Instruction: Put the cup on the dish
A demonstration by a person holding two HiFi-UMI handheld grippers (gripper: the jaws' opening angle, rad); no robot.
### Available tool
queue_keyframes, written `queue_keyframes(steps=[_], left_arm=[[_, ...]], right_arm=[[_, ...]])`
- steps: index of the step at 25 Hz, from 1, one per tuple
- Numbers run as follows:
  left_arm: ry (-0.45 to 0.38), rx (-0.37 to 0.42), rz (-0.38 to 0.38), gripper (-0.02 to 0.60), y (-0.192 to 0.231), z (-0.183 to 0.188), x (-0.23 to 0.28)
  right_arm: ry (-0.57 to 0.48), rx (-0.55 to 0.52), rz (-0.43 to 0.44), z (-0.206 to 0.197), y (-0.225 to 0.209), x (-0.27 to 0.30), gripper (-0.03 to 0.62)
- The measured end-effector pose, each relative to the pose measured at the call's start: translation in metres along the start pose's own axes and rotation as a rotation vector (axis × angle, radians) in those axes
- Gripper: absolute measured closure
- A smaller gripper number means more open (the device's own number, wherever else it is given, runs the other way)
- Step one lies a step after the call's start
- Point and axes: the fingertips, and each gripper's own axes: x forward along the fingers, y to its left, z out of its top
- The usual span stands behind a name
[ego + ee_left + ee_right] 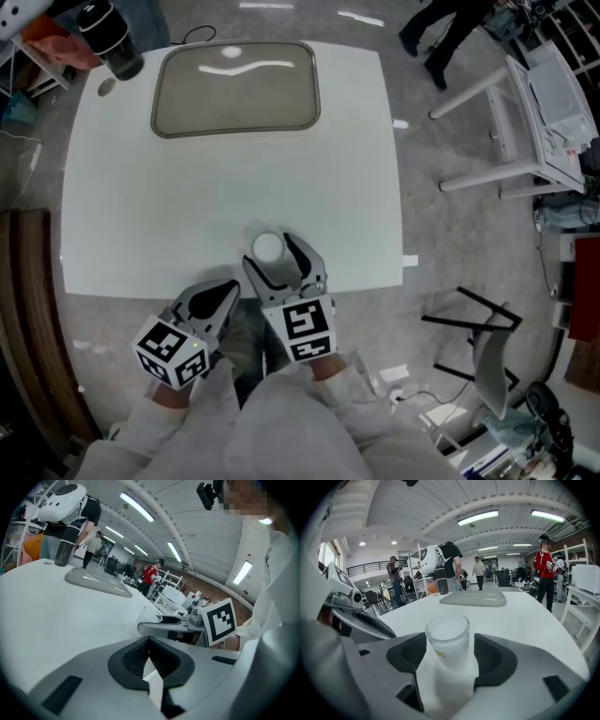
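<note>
You are holding two grippers, the left gripper (228, 287) and the right gripper (274, 253). Each is carrying one marker cube, so you are seeing two marker cubes (171, 351) in all. You are facing one white table (141, 216). On it you are seeing one cup (268, 246), one grey dish (236, 88), one dark jar (111, 37) and one small round disc (106, 86). On the floor to your right, one chair (492, 361) and one second table (539, 112) are standing. In the right gripper view, at least four people (544, 569) are showing beyond the table.
</note>
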Motion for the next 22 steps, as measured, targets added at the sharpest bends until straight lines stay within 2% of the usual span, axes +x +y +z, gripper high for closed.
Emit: queue_keyframes(steps=[16, 22], left_arm=[[-0.004, -0.008, -0.024, 0.586, 0.012, 0.015, 0.011], [-0.003, -0.015, -0.038, 0.586, 0.022, 0.020, 0.014]], right_arm=[[-0.034, -0.051, -0.068, 0.010, -0.005, 0.007, 0.321], [-0.021, -0.052, -0.067, 0.012, -0.002, 0.013, 0.321]])
